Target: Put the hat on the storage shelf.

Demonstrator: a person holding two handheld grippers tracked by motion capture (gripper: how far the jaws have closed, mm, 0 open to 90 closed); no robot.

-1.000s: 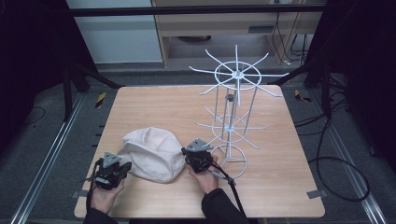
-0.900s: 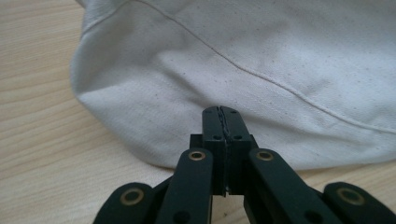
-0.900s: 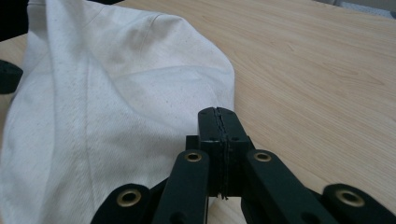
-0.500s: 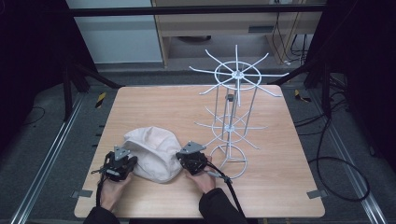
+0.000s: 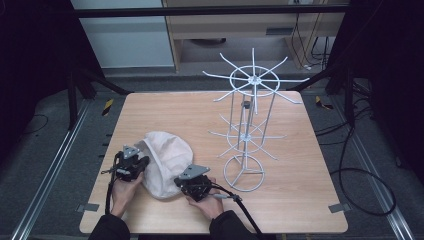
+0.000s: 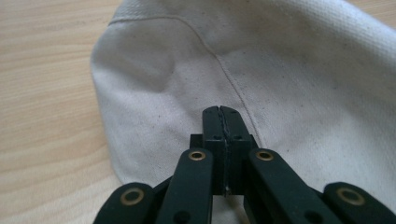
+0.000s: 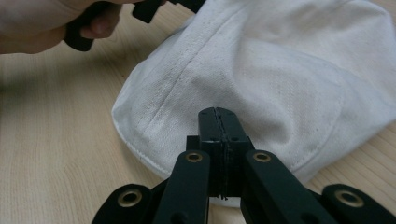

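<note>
White cap (image 5: 165, 162) at table's near-left, between both grippers. Left gripper (image 5: 131, 165) at cap's 9 o'clock, right gripper (image 5: 196, 184) at 4 o'clock. Both jaw pairs pressed together, no cloth visibly pinched. Wire rack (image 5: 247, 135) at cap's 3 o'clock.

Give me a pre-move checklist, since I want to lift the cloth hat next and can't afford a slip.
1. Left gripper jaws closed: ok, pressed together.
2. Right gripper jaws closed: ok.
3. Either gripper pinching fabric of the white cloth hat: cannot tell; each tip overlaps the cloth.
4. Hat flat on the light wooden table: ok.
5. White wire display rack upright, apart from hat: ok.
6. Grippers on opposite sides of hat: ok.
</note>
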